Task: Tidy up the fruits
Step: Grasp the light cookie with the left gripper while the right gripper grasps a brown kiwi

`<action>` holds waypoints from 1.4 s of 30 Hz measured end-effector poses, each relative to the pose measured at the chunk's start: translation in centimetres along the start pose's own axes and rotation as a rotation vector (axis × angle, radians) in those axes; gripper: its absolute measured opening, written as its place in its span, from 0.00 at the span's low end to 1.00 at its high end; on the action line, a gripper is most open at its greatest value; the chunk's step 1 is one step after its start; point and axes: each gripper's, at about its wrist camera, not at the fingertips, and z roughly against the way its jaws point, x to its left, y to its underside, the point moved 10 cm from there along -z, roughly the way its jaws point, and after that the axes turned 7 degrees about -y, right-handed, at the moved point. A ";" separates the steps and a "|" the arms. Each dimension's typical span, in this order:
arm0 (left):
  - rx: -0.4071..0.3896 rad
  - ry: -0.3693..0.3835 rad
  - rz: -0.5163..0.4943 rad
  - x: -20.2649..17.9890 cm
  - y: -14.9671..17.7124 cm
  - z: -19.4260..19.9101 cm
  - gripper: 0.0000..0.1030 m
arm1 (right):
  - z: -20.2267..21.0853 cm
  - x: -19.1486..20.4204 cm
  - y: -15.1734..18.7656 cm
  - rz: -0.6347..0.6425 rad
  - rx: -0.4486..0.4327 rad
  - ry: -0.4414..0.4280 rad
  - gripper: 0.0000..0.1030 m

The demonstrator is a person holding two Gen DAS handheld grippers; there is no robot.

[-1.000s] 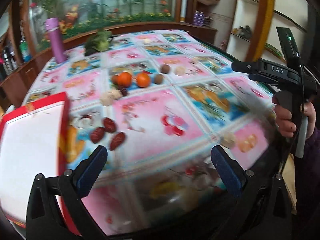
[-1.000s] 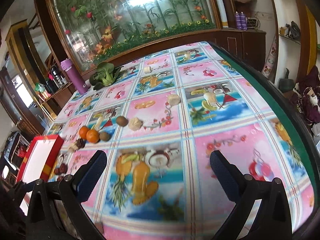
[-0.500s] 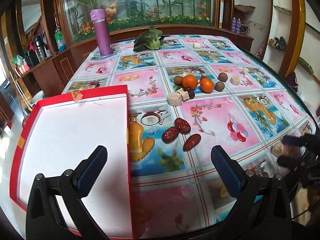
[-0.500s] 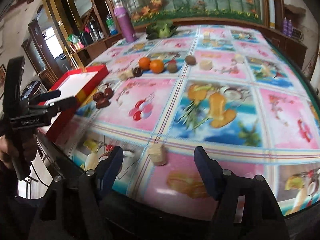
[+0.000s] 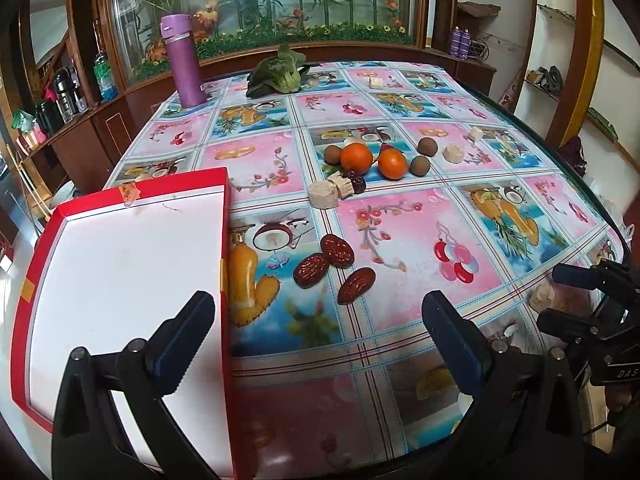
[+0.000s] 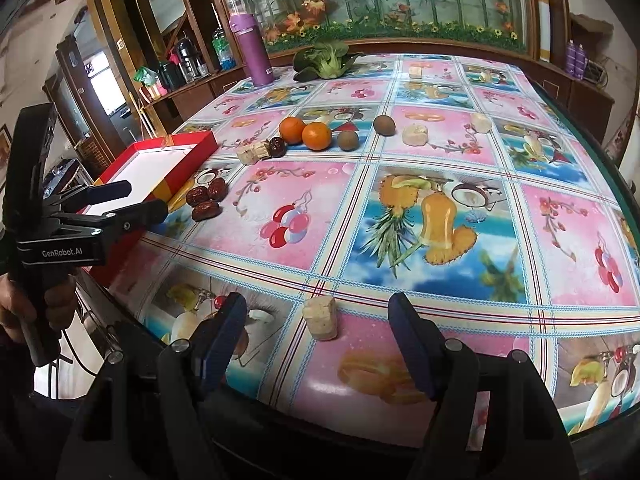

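You are lining up the right gripper [image 6: 316, 336], jaws spread wide and holding nothing, around the pale chunk [image 6: 320, 317] near the table edge, while the left gripper [image 5: 316, 332] is hovering equally open beside the red tray [image 5: 120, 264]; next, closing on the chunk.

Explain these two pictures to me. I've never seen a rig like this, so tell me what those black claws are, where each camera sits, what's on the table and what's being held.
No robot here: a person holds a hand-squeezed two-finger gripper in each hand, each with a fisheye camera looking along its fingers. One picture is from the left gripper, the other from the right gripper; each also catches the other at its edge. Both are open and hold nothing. On the tablecloth lie an empty red tray, three dates, two oranges, brown round fruits, pale chunks, one chunk just ahead of the right gripper, a leafy vegetable and a purple flask.
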 end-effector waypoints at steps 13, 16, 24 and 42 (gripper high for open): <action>0.075 -0.115 -0.051 0.7 -7.2 -6.2 1.00 | -6.8 -0.7 -10.7 0.098 0.031 -0.052 0.62; 0.083 -0.162 -0.046 2.0 -7.0 -7.1 1.00 | -9.3 -0.6 -11.5 0.133 0.063 -0.059 0.55; 0.146 -0.102 -0.080 1.6 -6.4 -9.2 0.83 | -11.1 0.1 -12.8 0.112 0.069 -0.117 0.51; 0.168 0.095 -0.104 -1.3 -6.6 -11.7 0.48 | -11.4 -4.3 -12.8 0.010 0.066 -0.058 0.44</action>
